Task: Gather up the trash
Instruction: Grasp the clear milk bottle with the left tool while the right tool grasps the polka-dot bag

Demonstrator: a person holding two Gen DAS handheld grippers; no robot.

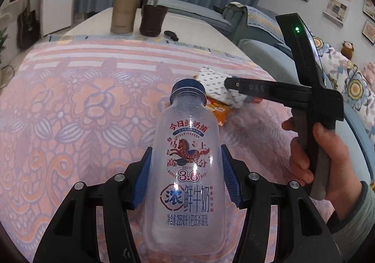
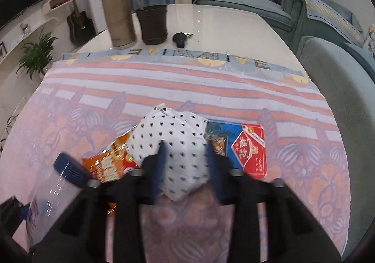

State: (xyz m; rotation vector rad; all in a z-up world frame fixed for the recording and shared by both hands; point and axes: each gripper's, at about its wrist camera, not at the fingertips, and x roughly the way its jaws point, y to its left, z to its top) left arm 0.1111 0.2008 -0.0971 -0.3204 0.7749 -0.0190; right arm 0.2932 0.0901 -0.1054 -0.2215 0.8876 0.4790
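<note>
On a patterned tablecloth [image 2: 178,89], an empty milk bottle [image 1: 185,169] is clamped between the half-open jaws of the left gripper [image 1: 185,183], its cap pointing away. Just right of it, a crumpled spotted wrapper [image 2: 173,146] is pinched in the narrowed jaws of the right gripper [image 2: 186,169], above an orange snack bag [image 2: 110,164] and a red and blue packet [image 2: 248,148]. Pickup appears under way; next, both items must be lifted clear and carried to a bin, which is not seen.

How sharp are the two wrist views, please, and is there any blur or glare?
Left wrist view: sharp, label on the milk bottle readable, fisheye bending the table edge. Right wrist view: the right tool and the spotted white wrapper are motion-smeared; soft ceiling glare on the bare tabletop.
</note>
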